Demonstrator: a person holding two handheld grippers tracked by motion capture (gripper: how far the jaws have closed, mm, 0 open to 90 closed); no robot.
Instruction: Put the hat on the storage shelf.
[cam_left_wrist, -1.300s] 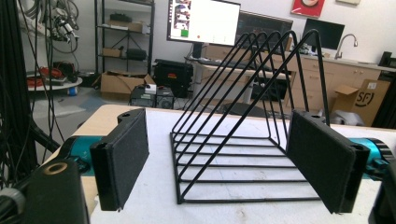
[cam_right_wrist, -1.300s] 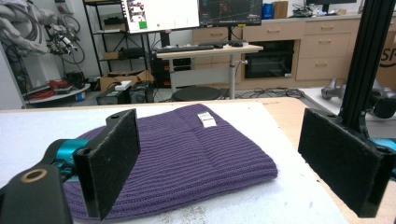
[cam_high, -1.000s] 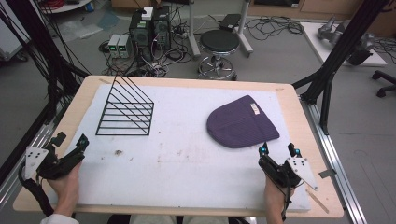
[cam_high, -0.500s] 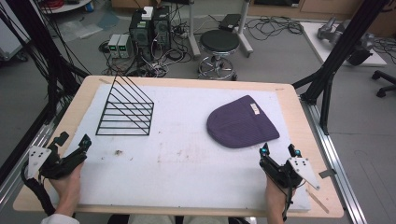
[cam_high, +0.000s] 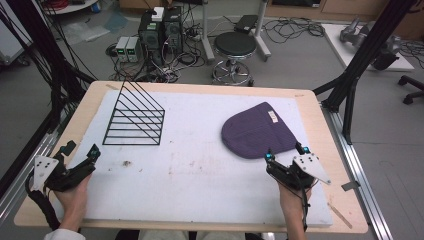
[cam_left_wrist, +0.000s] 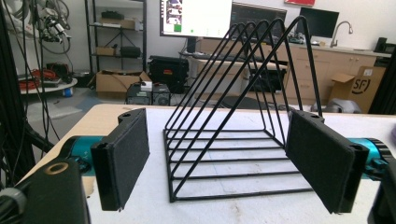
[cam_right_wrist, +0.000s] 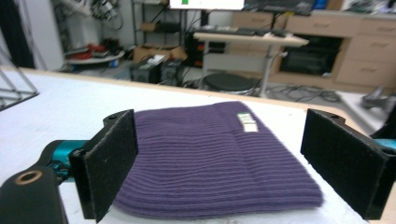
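Two handheld grippers rest at the near edge of a white mat (cam_high: 200, 190) on a wooden table (cam_high: 320, 120). Left gripper (cam_high: 80, 155), jaws spread wide and empty, faces a black wire file rack (cam_high: 135, 117) standing upright on the mat's far left part. Right gripper (cam_high: 285, 152), jaws likewise wide apart and empty, sits just short of a purple ribbed beanie (cam_high: 257, 131) lying flat, well to the right of the rack, its small white label (cam_right_wrist: 247, 121) facing up.

Beyond the table, a round black-seated stool on a chrome base (cam_high: 235, 47) is standing on the grey floor, with two black computer towers (cam_high: 161, 27) sitting just beside tangled cables.
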